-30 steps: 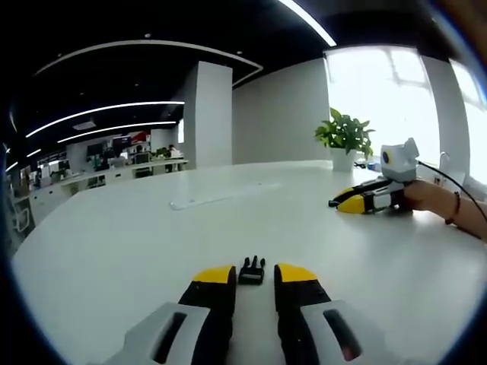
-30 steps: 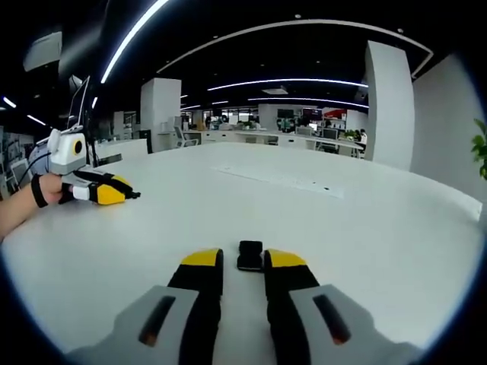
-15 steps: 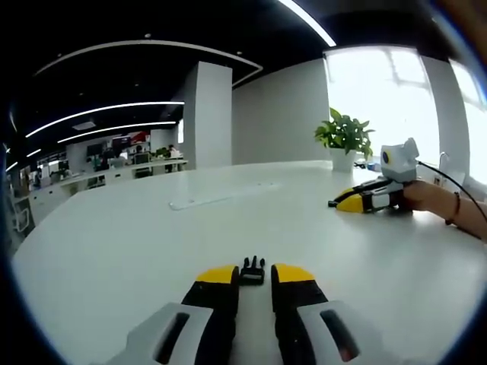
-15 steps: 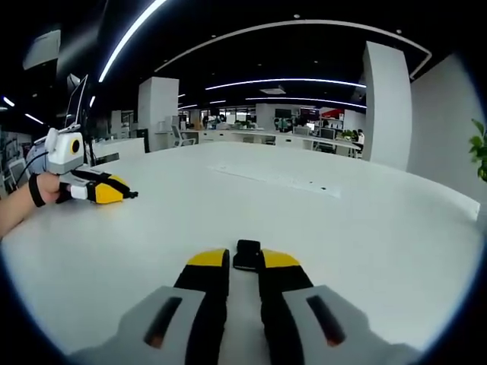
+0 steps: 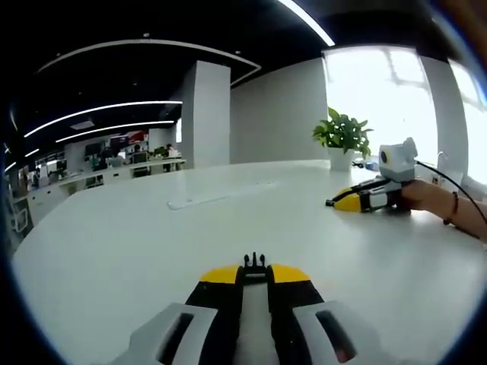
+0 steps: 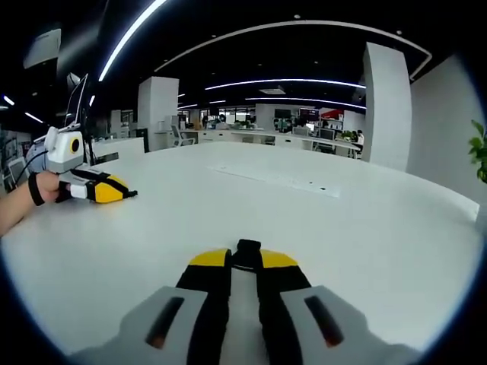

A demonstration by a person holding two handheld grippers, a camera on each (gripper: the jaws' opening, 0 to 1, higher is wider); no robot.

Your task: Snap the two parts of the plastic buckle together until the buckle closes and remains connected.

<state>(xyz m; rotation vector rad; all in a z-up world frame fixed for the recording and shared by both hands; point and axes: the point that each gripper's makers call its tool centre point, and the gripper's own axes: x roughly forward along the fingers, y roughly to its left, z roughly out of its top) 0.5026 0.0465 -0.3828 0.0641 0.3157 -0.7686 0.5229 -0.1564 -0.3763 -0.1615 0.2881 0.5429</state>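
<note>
The pronged black buckle half (image 5: pixel 254 263) sits pinched between the yellow-tipped jaws of my left gripper (image 5: pixel 254 272), its prongs poking out past the tips, low on the white table (image 5: pixel 137 243). In the right gripper view, the blocky black socket half (image 6: pixel 245 249) is clamped by my right gripper (image 6: pixel 243 259), its end sticking out beyond the tips. Each gripper is also seen from the other's camera: the right gripper (image 5: pixel 344 202) far to the right, the left gripper (image 6: pixel 114 192) far to the left, both held by a hand resting on the table.
A potted green plant (image 5: pixel 345 135) stands at the table's far edge by the bright window. A long cable slot (image 6: pixel 278 181) runs across the table's middle. White pillars (image 6: pixel 387 106) and office desks lie beyond.
Both grippers have shut from open onto their buckle halves: the left on the pronged piece, the right on the socket piece. The views barely shifted.
</note>
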